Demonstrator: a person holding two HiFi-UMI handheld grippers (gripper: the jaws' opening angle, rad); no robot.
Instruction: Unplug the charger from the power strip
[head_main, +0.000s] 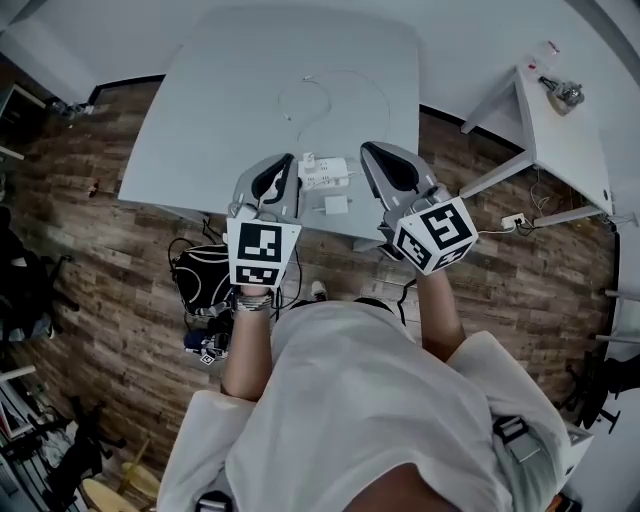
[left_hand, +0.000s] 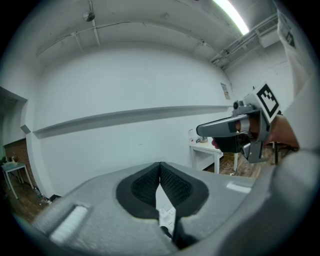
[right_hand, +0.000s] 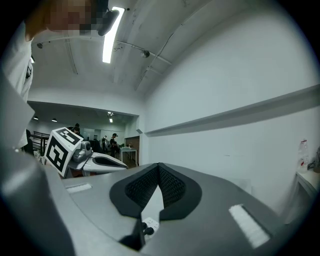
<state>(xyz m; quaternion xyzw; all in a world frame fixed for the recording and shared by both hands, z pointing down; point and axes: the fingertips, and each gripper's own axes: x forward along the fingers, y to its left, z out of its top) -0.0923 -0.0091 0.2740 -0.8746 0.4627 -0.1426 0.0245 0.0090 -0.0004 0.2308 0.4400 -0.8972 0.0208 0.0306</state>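
Here, left gripper and right gripper hung over near edge of table, jaws pressed together, empty, flanking strip, likely staged to brace and pull. Apparently charger sat plugged at strip's left end.

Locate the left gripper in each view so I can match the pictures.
Head view: the left gripper is left of centre, over the table.
Left gripper view: the left gripper itself, bottom centre, jaws together.
Right gripper view: middle left, with its marker cube.
Shared landmark: the right gripper, alongside it in every view.
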